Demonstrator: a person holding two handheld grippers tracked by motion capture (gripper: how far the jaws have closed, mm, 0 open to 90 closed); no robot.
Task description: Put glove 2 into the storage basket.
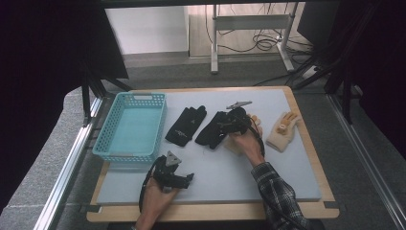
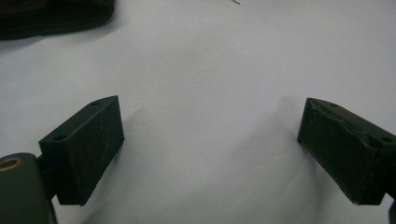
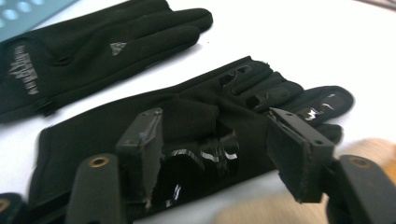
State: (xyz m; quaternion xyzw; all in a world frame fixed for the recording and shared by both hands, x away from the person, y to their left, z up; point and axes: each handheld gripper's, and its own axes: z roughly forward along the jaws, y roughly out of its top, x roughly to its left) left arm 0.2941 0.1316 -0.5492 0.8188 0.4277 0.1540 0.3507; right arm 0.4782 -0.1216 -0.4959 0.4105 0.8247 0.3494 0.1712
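Note:
Two black gloves lie side by side in the middle of the grey mat [image 1: 287,182]. The left one [image 1: 185,125] [image 3: 93,51] has a small white logo. My right gripper [image 1: 221,128] [image 3: 215,140] hangs over the right black glove [image 1: 209,135] [image 3: 243,88], its jaws apart on either side of the palm, their pads clear of the cloth. Near the front edge my left gripper [image 1: 190,178] [image 2: 210,154] rests low over bare mat, jaws wide with nothing between them. A black glove's edge [image 2: 56,16] shows beyond it.
A light blue plastic basket [image 1: 107,139] [image 3: 23,14] stands empty at the mat's left. A tan glove [image 1: 283,130] lies at the right, and another tan piece [image 1: 233,145] lies under the right hand. The mat sits on a wooden board [image 1: 316,158].

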